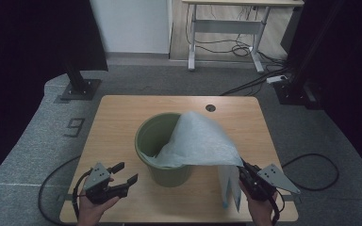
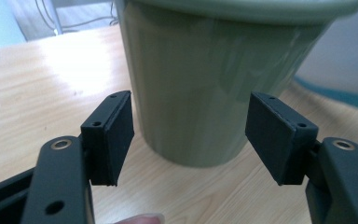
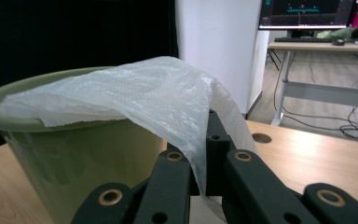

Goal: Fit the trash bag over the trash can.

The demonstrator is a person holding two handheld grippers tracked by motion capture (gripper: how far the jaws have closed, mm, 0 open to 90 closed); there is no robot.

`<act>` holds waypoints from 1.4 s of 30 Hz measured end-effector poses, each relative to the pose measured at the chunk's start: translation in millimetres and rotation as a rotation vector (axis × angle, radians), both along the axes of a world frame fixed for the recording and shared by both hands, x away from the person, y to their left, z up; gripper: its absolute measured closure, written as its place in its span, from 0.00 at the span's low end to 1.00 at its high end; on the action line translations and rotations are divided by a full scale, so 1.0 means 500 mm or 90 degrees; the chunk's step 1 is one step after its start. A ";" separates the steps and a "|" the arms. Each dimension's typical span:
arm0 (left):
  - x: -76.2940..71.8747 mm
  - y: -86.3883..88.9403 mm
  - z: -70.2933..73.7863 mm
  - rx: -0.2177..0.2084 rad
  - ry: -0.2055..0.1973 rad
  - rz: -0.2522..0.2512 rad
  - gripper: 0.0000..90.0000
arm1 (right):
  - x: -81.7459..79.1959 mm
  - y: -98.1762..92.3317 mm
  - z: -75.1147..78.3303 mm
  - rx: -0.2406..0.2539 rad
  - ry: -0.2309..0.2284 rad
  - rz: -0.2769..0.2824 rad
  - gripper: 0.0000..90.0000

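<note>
A green plastic bucket [image 1: 158, 134] stands in the middle of the wooden table [image 1: 118, 113]. A thin translucent plastic bag [image 1: 200, 139] lies draped over its right rim and hangs down to the right. My right gripper [image 1: 242, 170] sits at the front right, shut on a corner of the bag [image 3: 177, 100], and the film runs between its closed jaws. At the front left my left gripper [image 1: 126, 173] is open, with nothing between its jaws. It points at the bucket's side wall [image 2: 200, 88], a short way off.
A round cable hole [image 1: 210, 108] sits near the table's far edge. A blue-edged part of the bag [image 1: 230, 188] hangs down to the table at the front right. Cables lie on the grey carpet, a desk frame [image 1: 226, 28] stands behind, and dark stands flank the table.
</note>
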State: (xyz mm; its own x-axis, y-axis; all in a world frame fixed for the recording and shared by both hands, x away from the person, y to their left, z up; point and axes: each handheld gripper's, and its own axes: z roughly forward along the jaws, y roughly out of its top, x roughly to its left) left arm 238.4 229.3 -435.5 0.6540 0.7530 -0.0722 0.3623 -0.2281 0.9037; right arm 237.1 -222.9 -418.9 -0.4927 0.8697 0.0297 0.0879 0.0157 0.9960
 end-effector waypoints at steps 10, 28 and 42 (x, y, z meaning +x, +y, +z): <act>0.002 -0.028 0.070 0.008 -0.012 -0.053 0.37 | 0.003 0.014 0.046 -0.005 -0.018 0.015 0.99; 0.025 -0.157 0.101 0.033 -0.028 -0.129 0.39 | 0.018 0.066 0.100 -0.018 -0.040 0.044 0.99; 0.040 -0.209 0.115 0.055 -0.017 -0.147 0.46 | 0.023 0.105 0.110 -0.044 -0.045 0.053 0.99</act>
State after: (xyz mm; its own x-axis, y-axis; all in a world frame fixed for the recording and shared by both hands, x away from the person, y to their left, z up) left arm 258.4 124.8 -378.0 0.8100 0.5864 0.0050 0.2685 -0.3784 0.8858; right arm 248.4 -170.6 -363.9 -0.5614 0.8248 -0.0672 0.0123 0.0895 0.9959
